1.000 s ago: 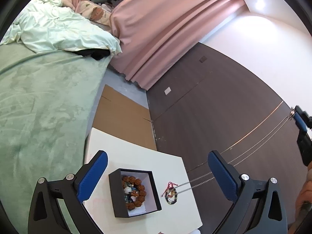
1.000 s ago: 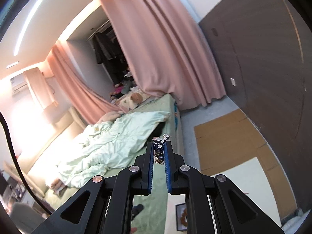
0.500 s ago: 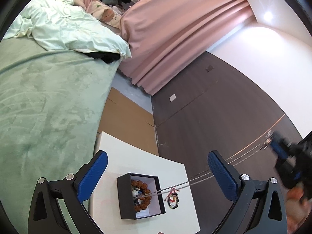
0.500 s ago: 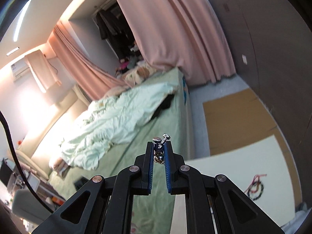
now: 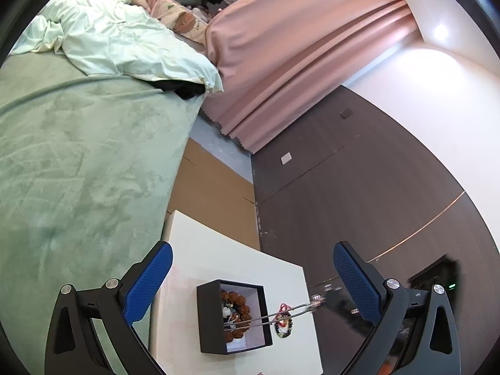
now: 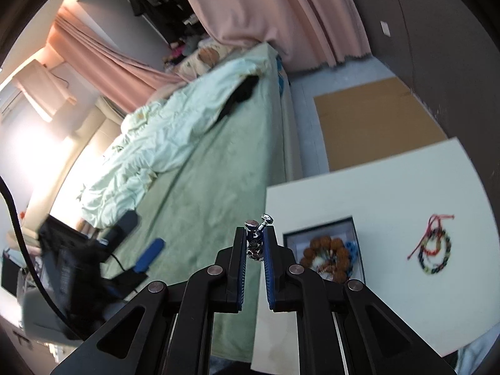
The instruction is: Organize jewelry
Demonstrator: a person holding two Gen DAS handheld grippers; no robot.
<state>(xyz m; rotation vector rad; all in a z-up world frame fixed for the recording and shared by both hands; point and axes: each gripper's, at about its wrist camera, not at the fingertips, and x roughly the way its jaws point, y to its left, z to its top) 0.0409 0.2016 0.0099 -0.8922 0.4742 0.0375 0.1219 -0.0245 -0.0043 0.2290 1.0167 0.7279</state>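
My right gripper (image 6: 254,234) is shut on the clasp end of a silver chain necklace (image 6: 255,243). In the left wrist view the necklace (image 5: 268,316) runs low from the blurred right gripper (image 5: 322,300) into an open black box (image 5: 212,318). A brown bead bracelet (image 5: 234,300) lies in the box. On the white table (image 5: 218,250), right of the box, lies a multicoloured bracelet with a red cord (image 5: 282,326). My left gripper (image 5: 253,281) hangs open above the box, holding nothing. The right wrist view shows the box (image 6: 322,234) and the bracelet (image 6: 434,250) below and right of the fingers.
A green bed (image 5: 78,172) with a pale crumpled duvet (image 5: 118,43) borders the table's left side. Pink curtains (image 5: 297,53) hang behind. Flat cardboard (image 5: 212,187) lies on the floor beyond the table, and a dark wall panel (image 5: 359,203) stands to the right.
My right gripper has come down sharply with the necklace. The chain, once slanting steeply up from beside the loose bracelet, now runs nearly flat with its far end in the box. Left gripper stays open.
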